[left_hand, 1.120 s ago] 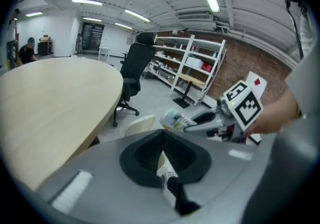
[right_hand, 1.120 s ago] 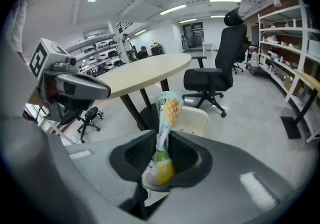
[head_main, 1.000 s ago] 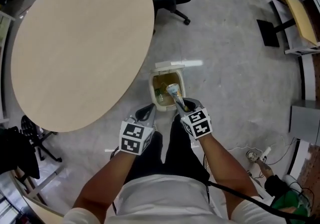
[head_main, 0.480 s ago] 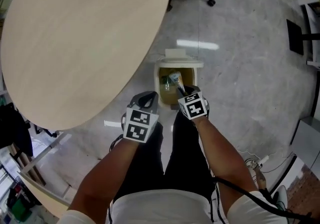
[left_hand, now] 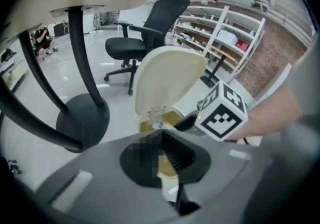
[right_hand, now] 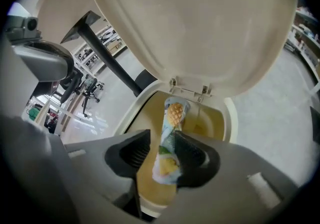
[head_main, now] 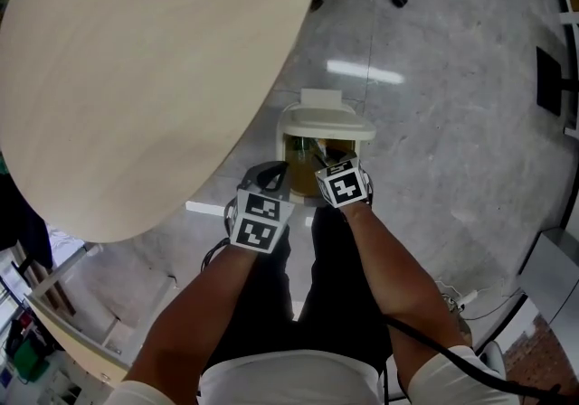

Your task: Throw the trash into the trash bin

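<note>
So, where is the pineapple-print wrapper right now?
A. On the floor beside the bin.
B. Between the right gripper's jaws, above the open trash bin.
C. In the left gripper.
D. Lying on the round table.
B: the right gripper view shows the wrapper between the jaws of the right gripper, which have just been opening, above the open trash bin.

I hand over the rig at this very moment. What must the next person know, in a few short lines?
Left gripper: jaws together, empty, near the bin.
Right gripper: over the open trash bin, jaws just opening. The snack wrapper is between them, leaning on one pad only.
Done: wrapper is above the bin, lid up.
Left: let the wrapper fall in.
</note>
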Tool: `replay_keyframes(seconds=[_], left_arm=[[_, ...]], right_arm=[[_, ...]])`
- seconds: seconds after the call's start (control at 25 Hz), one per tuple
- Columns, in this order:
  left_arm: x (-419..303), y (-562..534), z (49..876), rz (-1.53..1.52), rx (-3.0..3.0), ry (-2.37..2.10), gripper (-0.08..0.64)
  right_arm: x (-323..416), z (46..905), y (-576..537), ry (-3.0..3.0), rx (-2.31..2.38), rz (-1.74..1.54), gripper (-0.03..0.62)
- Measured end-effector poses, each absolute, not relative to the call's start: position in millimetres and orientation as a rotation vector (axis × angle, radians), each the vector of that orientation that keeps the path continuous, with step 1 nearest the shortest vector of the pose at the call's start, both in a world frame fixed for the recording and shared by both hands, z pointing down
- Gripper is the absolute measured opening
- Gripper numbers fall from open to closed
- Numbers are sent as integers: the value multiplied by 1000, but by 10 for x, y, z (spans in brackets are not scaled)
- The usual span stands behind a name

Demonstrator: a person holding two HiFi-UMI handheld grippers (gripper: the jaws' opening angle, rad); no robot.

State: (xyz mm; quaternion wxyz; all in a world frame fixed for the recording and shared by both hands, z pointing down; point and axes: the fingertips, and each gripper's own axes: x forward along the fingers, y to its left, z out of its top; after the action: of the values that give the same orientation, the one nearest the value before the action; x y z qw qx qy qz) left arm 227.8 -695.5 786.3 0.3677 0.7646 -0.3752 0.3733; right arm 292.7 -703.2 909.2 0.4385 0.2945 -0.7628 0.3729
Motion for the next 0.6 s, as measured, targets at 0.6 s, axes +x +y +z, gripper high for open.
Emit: replay_keyframes(seconds=[0.6], left_arm=[[2253,-6902,7792,976,2026,-902,8]], right_arm=[[3038,8608,-6949,-1934,789,956,177]])
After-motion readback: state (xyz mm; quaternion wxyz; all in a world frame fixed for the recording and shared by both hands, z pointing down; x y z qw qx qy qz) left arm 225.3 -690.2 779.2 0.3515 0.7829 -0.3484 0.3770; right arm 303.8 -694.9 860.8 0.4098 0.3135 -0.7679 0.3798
